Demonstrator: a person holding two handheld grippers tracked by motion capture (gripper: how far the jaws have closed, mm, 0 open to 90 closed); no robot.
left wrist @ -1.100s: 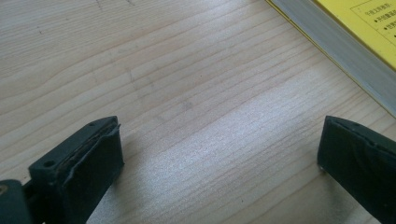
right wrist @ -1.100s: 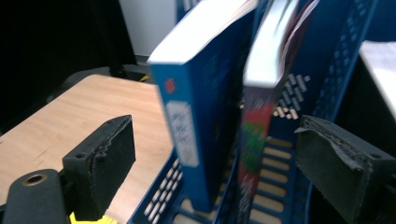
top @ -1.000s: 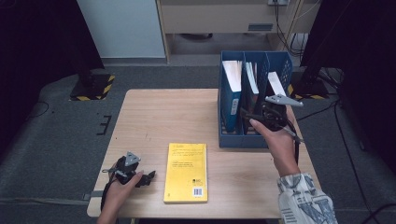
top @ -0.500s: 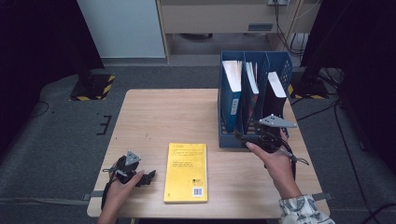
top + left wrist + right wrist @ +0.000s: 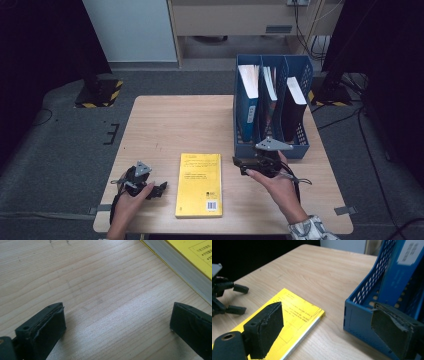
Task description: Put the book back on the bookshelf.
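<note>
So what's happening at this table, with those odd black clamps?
A person sits at a wooden table with a two-jaw tool in each hand. The right tool hangs open between a yellow book lying flat and a blue file rack holding three books. The left tool rests open on the table beside the yellow book. Nothing is gripped yet.

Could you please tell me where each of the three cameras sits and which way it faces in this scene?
High view: above the person's side, looking forward and down on the light wooden table; both forearms enter from below, holding the left gripper and right gripper.
Left gripper view: rides the left gripper, looking down at bare wood between open jaws, beside the flat yellow paperback book.
Right gripper view: rides the right gripper, facing across the book toward the blue plastic file rack; the left gripper shows far left.
Shared: all three show the book.
</note>
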